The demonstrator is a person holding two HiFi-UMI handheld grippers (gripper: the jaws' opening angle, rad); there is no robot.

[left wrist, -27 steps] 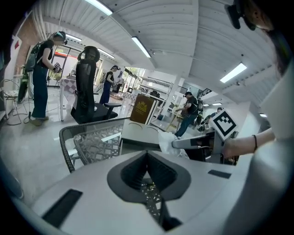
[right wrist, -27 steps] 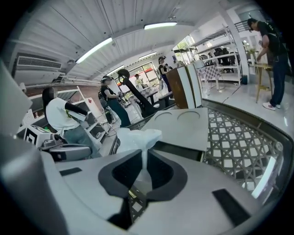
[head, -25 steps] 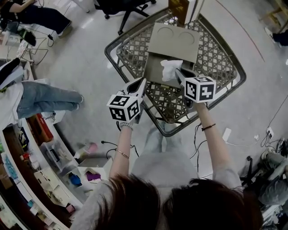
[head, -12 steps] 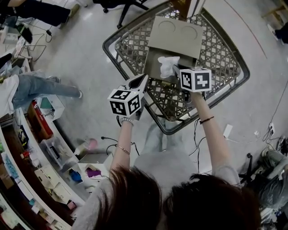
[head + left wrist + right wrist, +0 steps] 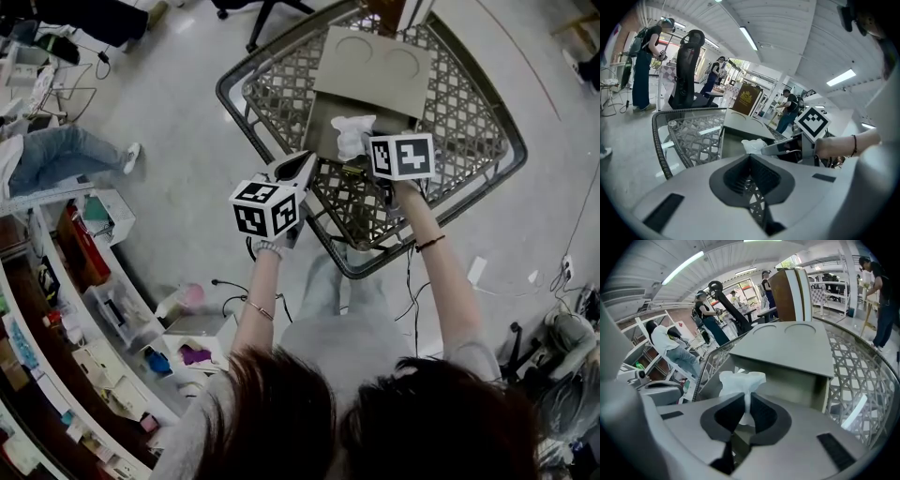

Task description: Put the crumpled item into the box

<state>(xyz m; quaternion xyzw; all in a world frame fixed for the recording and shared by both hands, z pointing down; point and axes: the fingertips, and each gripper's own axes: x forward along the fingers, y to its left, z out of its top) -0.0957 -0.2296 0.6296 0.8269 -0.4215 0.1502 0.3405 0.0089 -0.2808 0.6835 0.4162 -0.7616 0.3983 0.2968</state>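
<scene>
A white crumpled tissue (image 5: 354, 134) hangs pinched in my right gripper (image 5: 367, 146), which is shut on it above the open cardboard box (image 5: 323, 141). In the right gripper view the tissue (image 5: 740, 379) sticks up from between the jaws of the gripper (image 5: 746, 401), with the box (image 5: 806, 380) and its raised lid just beyond. My left gripper (image 5: 305, 165) is shut and empty at the box's near-left side. From the left gripper view, that gripper (image 5: 750, 160) faces the box (image 5: 733, 140), the tissue (image 5: 751, 145) and the right gripper (image 5: 787, 146).
The box lies on a lattice-topped table (image 5: 459, 112) with a raised dark rim. A brown upright carton (image 5: 394, 11) stands at its far edge. An office chair base (image 5: 253, 11) and a person's legs (image 5: 66, 155) are on the floor to the left; cluttered shelves (image 5: 84, 309) run along the lower left.
My right gripper has carried the tissue a little farther in over the box. The left gripper has hardly moved. The person on the floor at left has shifted away leftward.
</scene>
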